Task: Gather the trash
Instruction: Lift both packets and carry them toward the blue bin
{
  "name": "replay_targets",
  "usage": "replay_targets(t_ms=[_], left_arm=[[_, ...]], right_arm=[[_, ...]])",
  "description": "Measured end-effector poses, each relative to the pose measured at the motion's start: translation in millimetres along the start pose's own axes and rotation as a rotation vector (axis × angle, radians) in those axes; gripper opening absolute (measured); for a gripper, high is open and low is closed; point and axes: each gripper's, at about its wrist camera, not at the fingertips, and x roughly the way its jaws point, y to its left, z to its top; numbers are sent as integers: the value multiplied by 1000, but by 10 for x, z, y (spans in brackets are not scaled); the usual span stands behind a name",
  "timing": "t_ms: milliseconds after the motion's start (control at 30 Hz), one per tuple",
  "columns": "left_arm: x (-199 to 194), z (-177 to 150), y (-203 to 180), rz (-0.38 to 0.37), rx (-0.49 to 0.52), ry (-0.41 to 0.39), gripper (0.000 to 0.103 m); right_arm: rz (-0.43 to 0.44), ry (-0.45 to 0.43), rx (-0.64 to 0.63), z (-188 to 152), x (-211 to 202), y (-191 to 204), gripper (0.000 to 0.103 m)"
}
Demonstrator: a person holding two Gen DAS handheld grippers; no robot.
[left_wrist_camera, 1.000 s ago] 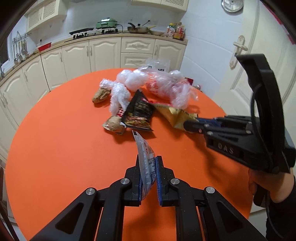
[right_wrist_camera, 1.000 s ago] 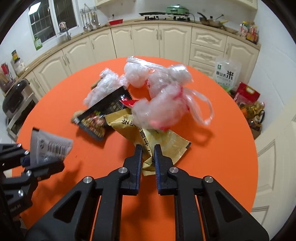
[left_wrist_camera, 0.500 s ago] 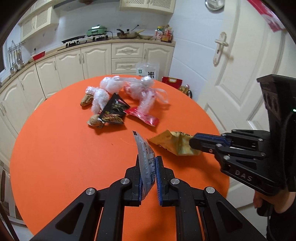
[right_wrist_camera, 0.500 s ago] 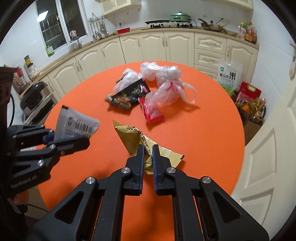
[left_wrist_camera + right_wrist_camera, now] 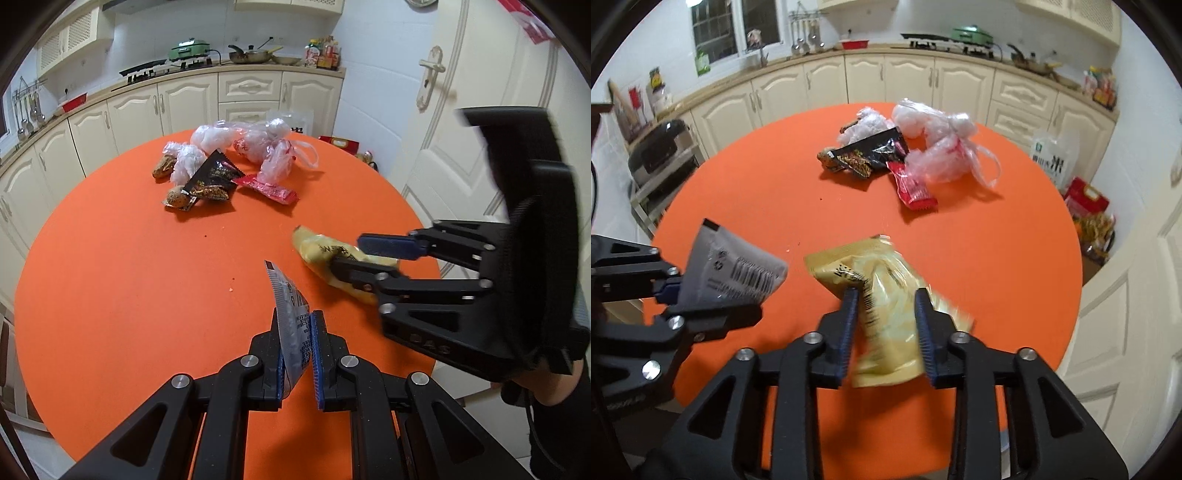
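My left gripper [image 5: 296, 320] is shut on a grey-white sachet [image 5: 291, 321] with a barcode, which also shows at the left of the right wrist view as the sachet [image 5: 735, 273]. My right gripper [image 5: 886, 295] is opening; a gold snack wrapper [image 5: 886, 306] sits blurred between its spread pads, which no longer press on it. In the left wrist view the right gripper [image 5: 349, 254] is on the right, over the gold wrapper [image 5: 317, 251], with a hand behind it. Both grippers are above the near side of the round orange table [image 5: 110, 295].
More trash lies at the far side of the table: a black wrapper [image 5: 214, 177], a red wrapper [image 5: 269, 190], crumpled clear plastic bags [image 5: 258, 147] and brown food scraps [image 5: 177, 197]. Cream cabinets [image 5: 184, 103] stand behind, and a white door [image 5: 461, 129] is to the right.
Both grippers have drawn back from the trash pile toward the table's near edge. The right jaws, shut on the gold wrapper before, now stand apart with it loose between them.
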Motion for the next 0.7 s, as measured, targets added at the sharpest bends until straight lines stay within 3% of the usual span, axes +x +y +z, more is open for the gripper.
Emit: replay_targets(t_ms=[67, 233, 433, 700], left_arm=[[-2, 7, -14, -4, 3, 1, 8], [0, 32, -2, -10, -2, -10, 8], [-68, 102, -149, -20, 23, -31, 8], [-69, 274, -800, -71, 112, -50, 8]], right_arm=[[11, 31, -14, 9, 87, 27, 28], [62, 13, 14, -30, 59, -5, 4], [148, -83, 90, -100, -280, -162, 4], [87, -187, 181, -370, -908, -636, 4]])
